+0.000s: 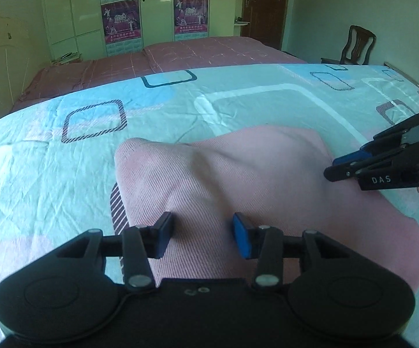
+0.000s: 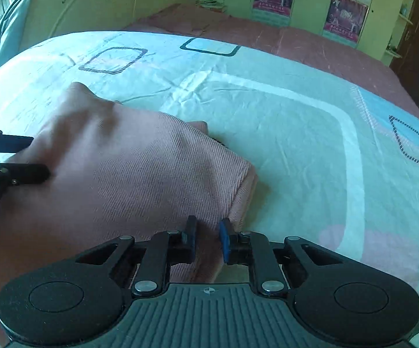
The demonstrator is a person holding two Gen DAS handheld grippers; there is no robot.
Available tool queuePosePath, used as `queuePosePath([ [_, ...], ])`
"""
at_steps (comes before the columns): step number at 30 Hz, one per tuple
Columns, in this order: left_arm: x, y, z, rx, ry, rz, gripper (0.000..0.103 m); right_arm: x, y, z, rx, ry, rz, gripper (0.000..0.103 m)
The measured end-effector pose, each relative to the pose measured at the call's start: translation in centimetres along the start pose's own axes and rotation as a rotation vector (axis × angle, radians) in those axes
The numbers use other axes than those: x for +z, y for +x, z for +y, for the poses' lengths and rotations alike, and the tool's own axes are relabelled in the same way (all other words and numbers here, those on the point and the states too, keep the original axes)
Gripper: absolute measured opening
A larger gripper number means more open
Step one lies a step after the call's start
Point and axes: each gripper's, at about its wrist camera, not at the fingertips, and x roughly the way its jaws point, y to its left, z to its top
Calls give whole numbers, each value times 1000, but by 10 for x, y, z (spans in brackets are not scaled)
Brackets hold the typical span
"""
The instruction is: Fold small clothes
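A pink ribbed garment (image 1: pixel 238 179) lies folded and slightly humped on the patterned bedsheet (image 1: pixel 64 174). My left gripper (image 1: pixel 202 233) sits low over the garment's near edge. Its jaws stand apart with flat cloth showing in the gap and nothing pinched. My right gripper (image 2: pixel 208 236) hangs over the garment's (image 2: pixel 140 174) near right corner. Its blue pads (image 2: pixel 224 240) are a narrow gap apart, with the cloth edge running under them. From the left wrist view the right gripper (image 1: pixel 329 168) comes in from the right, above the cloth's right side. The left gripper (image 2: pixel 37 156) touches the cloth at the left.
The light blue sheet (image 2: pixel 296 145) with square motifs spreads wide beyond the garment. A second bed with a maroon cover (image 1: pixel 180 55) lies behind it. Wardrobes with posters (image 1: pixel 122 17), a wooden chair (image 1: pixel 357 46) and a dark door (image 1: pixel 264 3) line the far wall.
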Motion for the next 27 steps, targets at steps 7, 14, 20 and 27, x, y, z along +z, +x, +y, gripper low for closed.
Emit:
queuePosePath([
  [7,-18,-58,2,-16,-44,-70,35,-18,-61,20,45,-34,-71,16],
  [14,-77,-93,-14,17,-120,-29,32,-78,-85,57,65,-205,-31,16],
  [20,-96,-84,-34,76,-121,0,32,-94,-77,46,-2,-190,-18,16],
  [27,-104,-98,-44,108,-156,-9,32,-96,-97,42,30,-68,-51,16],
])
